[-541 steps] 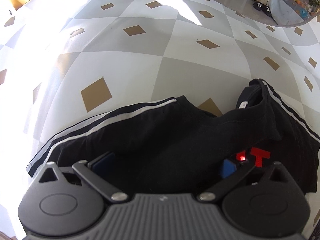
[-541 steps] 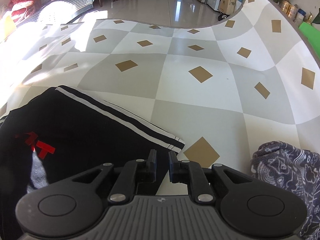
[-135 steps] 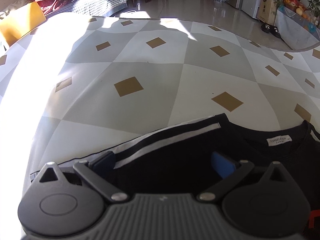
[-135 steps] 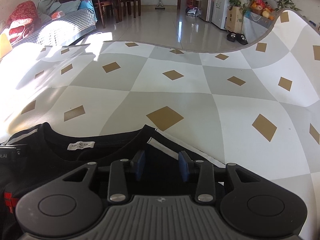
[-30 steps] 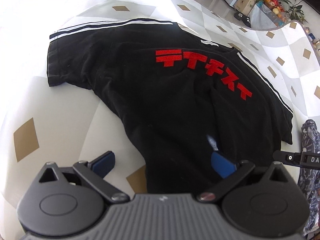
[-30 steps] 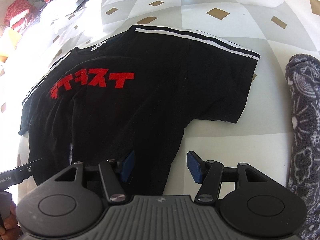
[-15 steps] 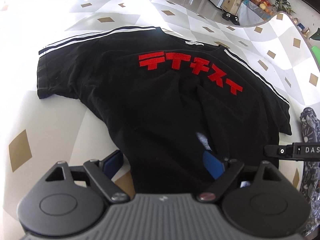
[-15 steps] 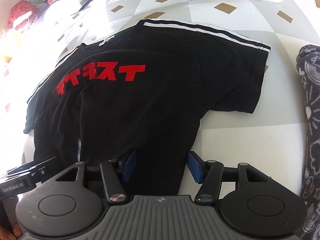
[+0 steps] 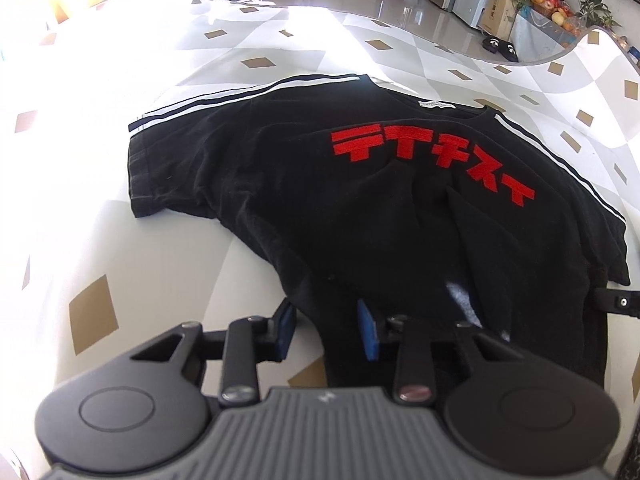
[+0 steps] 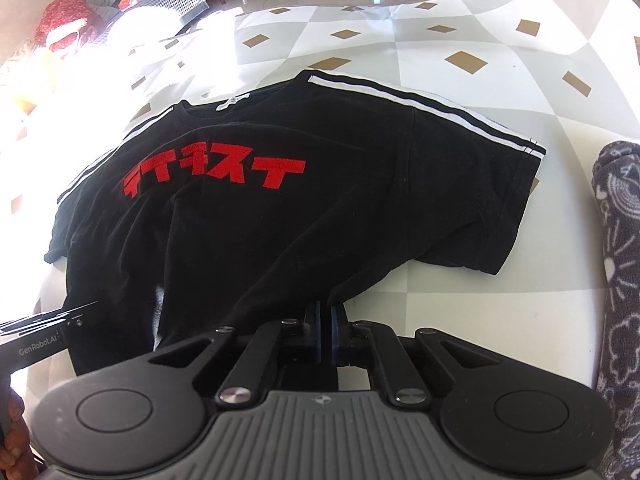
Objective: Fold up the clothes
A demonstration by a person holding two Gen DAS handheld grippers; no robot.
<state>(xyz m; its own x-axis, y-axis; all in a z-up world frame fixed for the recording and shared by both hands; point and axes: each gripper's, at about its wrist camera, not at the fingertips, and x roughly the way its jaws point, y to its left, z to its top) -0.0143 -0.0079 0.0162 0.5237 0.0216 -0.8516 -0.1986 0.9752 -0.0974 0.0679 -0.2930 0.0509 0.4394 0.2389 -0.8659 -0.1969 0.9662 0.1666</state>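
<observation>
Right gripper (image 10: pixel 325 330) pinched on shirt (image 10: pixel 320 216) hem; left gripper (image 9: pixel 327 330) part-open astride hem. We advise closing left first (grips level), then lifting.

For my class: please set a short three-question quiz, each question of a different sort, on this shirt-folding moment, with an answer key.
1. True or false: the black T-shirt with red lettering lies front side up on the checked white and grey cloth.
2. Multiple choice: the right gripper is A) wide open above the shirt, B) shut on the shirt's bottom hem, C) holding a sleeve.
3. Fill in: the left gripper has its blue pads apart, one on either side of the shirt's bottom ____.

Key: 1 true, the red lettering faces up. 2 B. 3 hem; its jaws are not closed yet.
</observation>
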